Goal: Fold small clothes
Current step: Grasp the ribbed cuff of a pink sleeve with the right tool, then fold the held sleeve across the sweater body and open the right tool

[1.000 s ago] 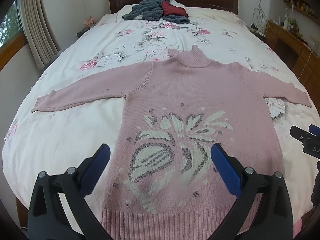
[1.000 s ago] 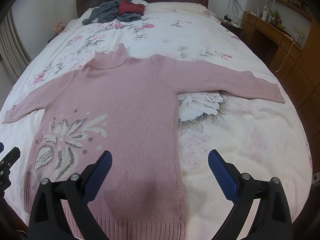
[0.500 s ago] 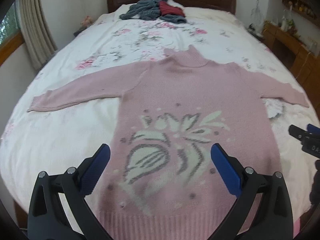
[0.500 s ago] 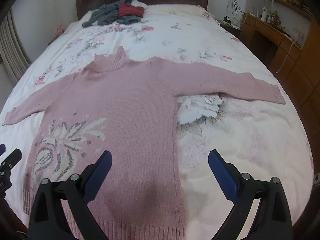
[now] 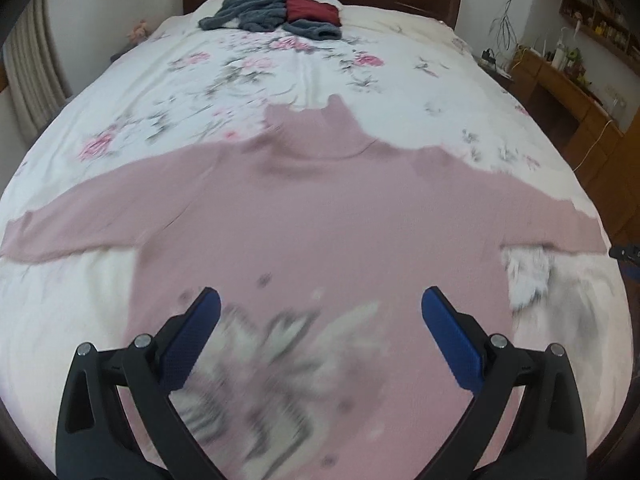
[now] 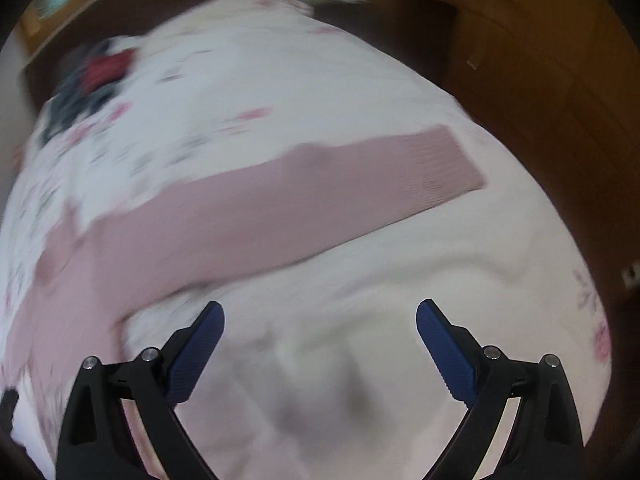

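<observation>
Two hand-held grippers hang over a pink sweater (image 5: 320,216) spread flat, front up, on the flowered bed (image 5: 240,80), and neither holds anything. The left hand-held gripper (image 5: 320,312) stands wide open above the sweater's chest, just over the pale knitted motif, looking straight up the body toward the roll collar. The right hand-held gripper (image 6: 320,320), its fingers just as far apart, is over bare bedding off the sweater's right side. The sweater's right sleeve (image 6: 300,192) lies ahead of it, running from the body at the left of that view out to the ribbed cuff (image 6: 448,168) near the bed's edge. The sleeve's long axis therefore crosses the right hand-held gripper's line of reach at a slant, rising toward the cuff. The right hand is plainly the nearer one to this sleeve, so a first fold of sleeve over body would likely fall to it. Both views are blurred, so the exact height above the cloth cannot be told.
</observation>
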Available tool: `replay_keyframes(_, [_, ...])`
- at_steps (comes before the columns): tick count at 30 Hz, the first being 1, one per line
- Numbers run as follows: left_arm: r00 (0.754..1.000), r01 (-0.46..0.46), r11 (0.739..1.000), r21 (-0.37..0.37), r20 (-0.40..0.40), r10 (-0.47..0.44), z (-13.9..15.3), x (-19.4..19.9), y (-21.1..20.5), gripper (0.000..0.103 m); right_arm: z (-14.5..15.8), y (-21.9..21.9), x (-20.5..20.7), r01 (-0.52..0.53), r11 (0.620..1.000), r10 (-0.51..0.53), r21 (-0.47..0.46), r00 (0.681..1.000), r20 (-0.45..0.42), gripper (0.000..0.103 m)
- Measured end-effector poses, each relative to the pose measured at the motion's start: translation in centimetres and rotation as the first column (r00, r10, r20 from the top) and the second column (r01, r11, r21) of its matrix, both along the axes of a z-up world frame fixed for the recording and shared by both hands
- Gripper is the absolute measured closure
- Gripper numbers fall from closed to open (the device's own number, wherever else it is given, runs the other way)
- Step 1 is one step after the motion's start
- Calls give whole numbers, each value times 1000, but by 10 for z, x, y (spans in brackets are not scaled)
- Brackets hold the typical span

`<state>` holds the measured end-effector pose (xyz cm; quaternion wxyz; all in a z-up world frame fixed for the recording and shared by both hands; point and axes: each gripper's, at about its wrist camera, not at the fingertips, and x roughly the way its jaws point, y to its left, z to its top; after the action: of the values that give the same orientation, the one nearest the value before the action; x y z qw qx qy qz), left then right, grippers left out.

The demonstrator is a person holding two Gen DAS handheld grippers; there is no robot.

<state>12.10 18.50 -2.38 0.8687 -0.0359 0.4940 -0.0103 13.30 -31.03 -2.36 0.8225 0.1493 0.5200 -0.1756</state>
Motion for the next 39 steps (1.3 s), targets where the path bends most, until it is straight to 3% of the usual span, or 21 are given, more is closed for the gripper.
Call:
replay_keyframes(4, [1000,10,1000,3,27,-10,-4,39,-34,3,-26,-79,33,103,992,-98,77,993,-69,6])
replay_keyframes(7, [999,11,1000,6,40,-11,-9,62,-53,3,-44,-113,48,154,983,-143,104,984,-108,7])
replay_keyframes(16, [999,29,998,62,37,-31,-29,90,-77,3,-90,-161,77,217,959,-195,183,972,-129,10])
replay_keyframes(19, [999,26,997,68,23,-28,-36,92,-78,3,-90,-159,85,206,965,-189,160,975,-113,23])
replay_keyframes(20, [999,26,997,69,20,-27,-38,93,-79,3,-89,-157,86,199,968,-183,156,977,-108,35])
replay_keyframes(21, [999,26,997,68,17,-27,-39,93,-78,3,-87,-155,87,185,970,-172,157,980,-96,53])
replay_keyframes(24, [1000,29,998,58,9,-29,-41,93,-80,3,-83,-150,86,160,973,-147,168,985,-88,76])
replay_keyframes(26, [999,34,998,53,9,-35,-41,91,-79,3,-77,-149,81,144,976,-134,164,989,-69,86])
replay_keyframes(29, [999,36,997,75,11,-37,-37,87,-75,3,-68,-150,76,153,971,-150,183,988,-29,90])
replay_keyframes(33, [1000,19,998,68,-11,-19,-37,83,-58,3,-48,-127,69,88,981,-94,170,995,25,90])
replay_keyframes(39, [998,-29,998,56,-48,32,-41,72,-22,3,-17,-41,74,-89,977,69,194,992,104,90])
